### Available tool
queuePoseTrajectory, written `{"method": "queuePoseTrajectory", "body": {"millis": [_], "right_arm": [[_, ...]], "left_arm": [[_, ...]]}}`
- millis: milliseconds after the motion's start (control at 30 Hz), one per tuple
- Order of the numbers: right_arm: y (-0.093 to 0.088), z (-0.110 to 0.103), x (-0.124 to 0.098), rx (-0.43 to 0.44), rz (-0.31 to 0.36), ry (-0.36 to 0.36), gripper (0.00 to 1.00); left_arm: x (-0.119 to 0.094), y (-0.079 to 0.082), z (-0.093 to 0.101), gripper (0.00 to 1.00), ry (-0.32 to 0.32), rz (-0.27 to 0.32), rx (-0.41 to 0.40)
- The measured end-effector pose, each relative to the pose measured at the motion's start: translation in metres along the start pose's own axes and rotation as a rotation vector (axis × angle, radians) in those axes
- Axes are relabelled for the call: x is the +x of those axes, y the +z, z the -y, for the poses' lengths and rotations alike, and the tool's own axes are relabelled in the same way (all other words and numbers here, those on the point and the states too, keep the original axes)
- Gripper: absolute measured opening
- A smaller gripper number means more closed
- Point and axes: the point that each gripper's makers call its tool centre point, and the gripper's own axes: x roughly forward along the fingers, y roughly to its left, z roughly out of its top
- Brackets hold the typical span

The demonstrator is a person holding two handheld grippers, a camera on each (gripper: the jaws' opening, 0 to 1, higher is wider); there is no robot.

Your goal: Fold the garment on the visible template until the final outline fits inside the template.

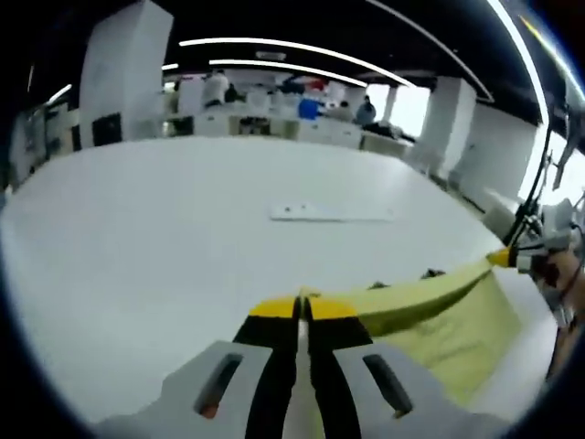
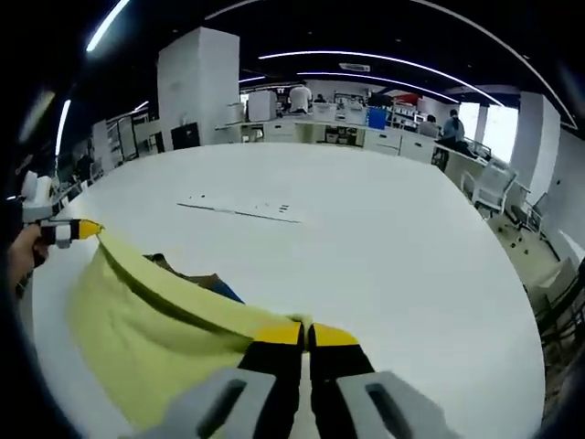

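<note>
Both grippers are clamping the yellow garment point(image 1: 430, 315) at the lower right of the left gripper view: the left gripper point(image 1: 303, 309) and right gripper point(image 2: 305, 335) are stretching one edge taut above the white table point(image 1: 183, 238). The cloth is sagging softly, likely light, best pinched at corners.

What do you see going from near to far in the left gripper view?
Left gripper clamped on the yellow garment → bare white table → flat white strip → far desks with people.
</note>
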Motion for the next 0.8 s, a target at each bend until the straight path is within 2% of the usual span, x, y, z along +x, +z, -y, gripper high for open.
{"method": "queuePoseTrajectory", "body": {"millis": [200, 433, 600, 733, 800], "right_arm": [[-0.011, 0.003, 0.018, 0.018, -0.033, 0.005, 0.00], [-0.023, 0.002, 0.029, 0.043, -0.066, 0.008, 0.00], [-0.022, 0.002, 0.030, 0.060, -0.065, 0.005, 0.00], [-0.021, 0.003, 0.031, 0.082, -0.064, 0.005, 0.00], [-0.021, 0.005, 0.029, 0.087, -0.067, 0.001, 0.03]], "left_arm": [[0.012, -0.006, -0.004, 0.00, 0.011, -0.015, 0.017], [0.022, -0.017, -0.008, 0.00, 0.026, -0.046, 0.032], [0.026, -0.023, -0.009, 0.00, 0.031, -0.070, 0.039], [0.029, -0.030, -0.009, 0.00, 0.029, -0.087, 0.076], [0.031, -0.032, -0.011, 0.00, 0.021, -0.091, 0.073]]}}
